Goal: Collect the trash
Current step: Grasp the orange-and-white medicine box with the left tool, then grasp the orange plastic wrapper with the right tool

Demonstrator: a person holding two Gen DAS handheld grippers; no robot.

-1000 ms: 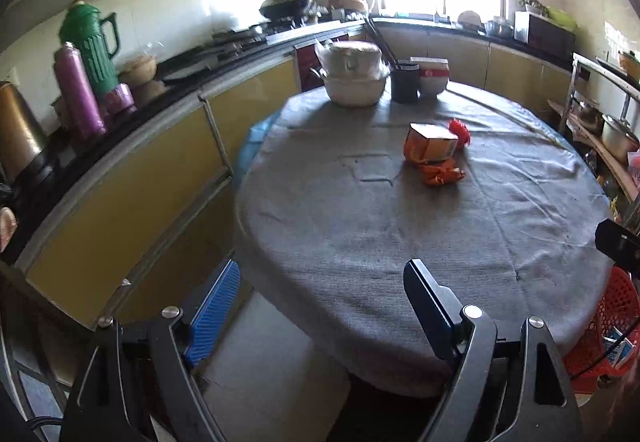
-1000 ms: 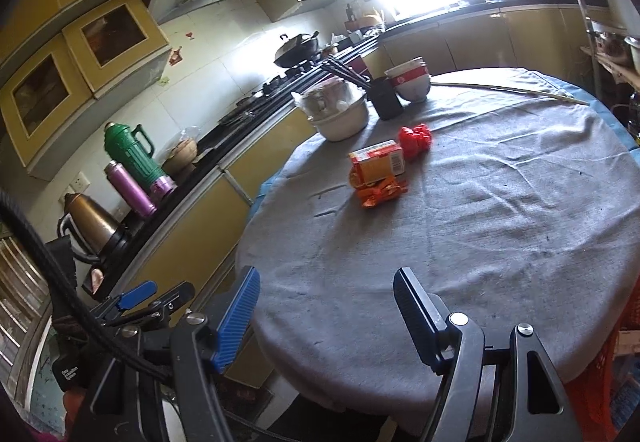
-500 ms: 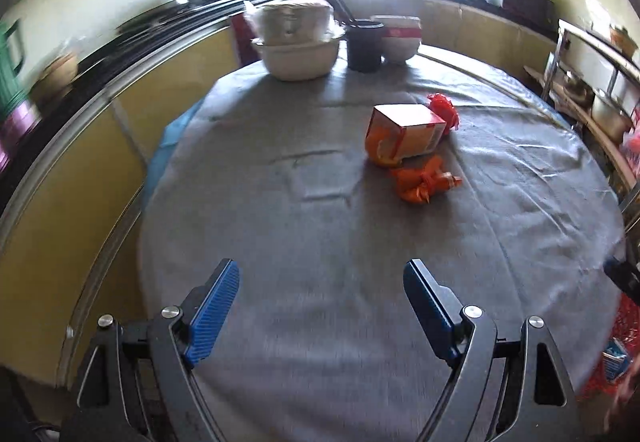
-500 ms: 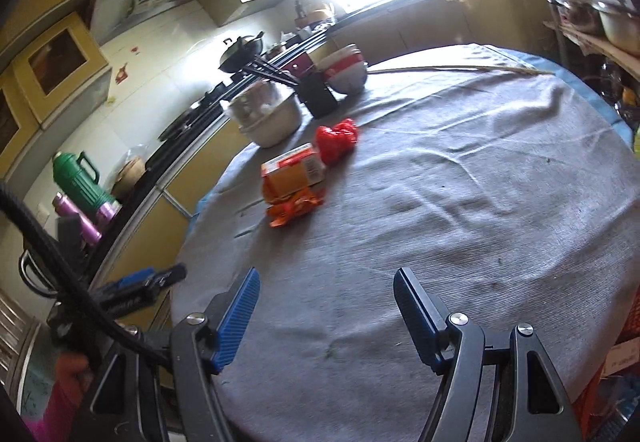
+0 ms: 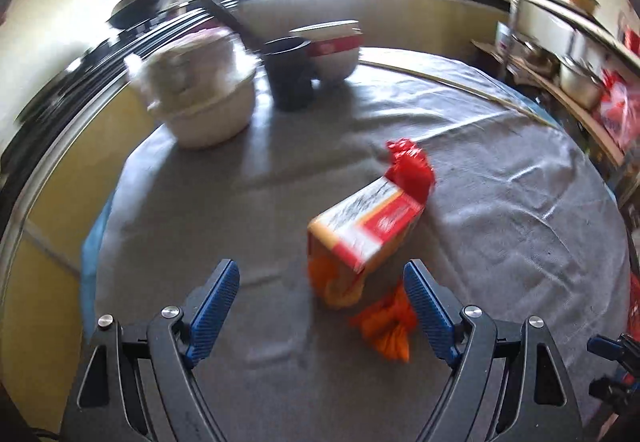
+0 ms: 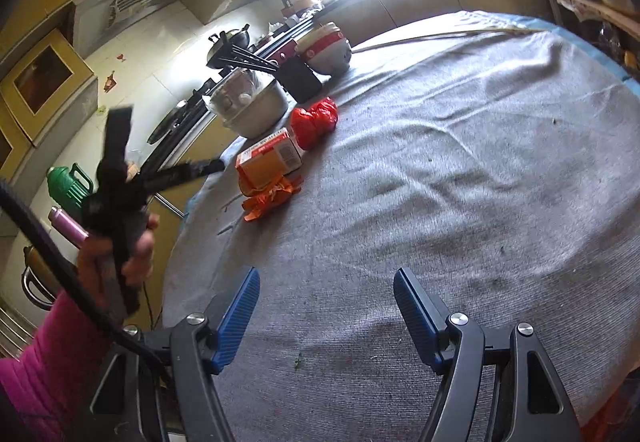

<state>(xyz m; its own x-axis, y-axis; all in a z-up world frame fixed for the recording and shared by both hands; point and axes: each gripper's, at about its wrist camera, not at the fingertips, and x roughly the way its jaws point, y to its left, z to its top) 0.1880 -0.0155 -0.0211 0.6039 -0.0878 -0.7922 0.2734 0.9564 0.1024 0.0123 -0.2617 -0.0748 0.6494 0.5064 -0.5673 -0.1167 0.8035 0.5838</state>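
Observation:
An orange and red carton lies on the grey tablecloth, with a crumpled orange wrapper in front of it and a red plastic bag behind it. My left gripper is open and empty, just short of the carton, its right pad beside the wrapper. In the right wrist view the carton, wrapper and red bag lie far ahead to the left. My right gripper is open and empty above the cloth. The left gripper also shows there, hand-held.
A white pot, a black cup with chopsticks and a red-banded bowl stand at the table's far side. A thin stick lies across the far right. Shelves with pots stand right. The counter runs left.
My left gripper has moved forward over the table, close up to the carton and wrapper. My right gripper has moved further over the cloth. Both stay open.

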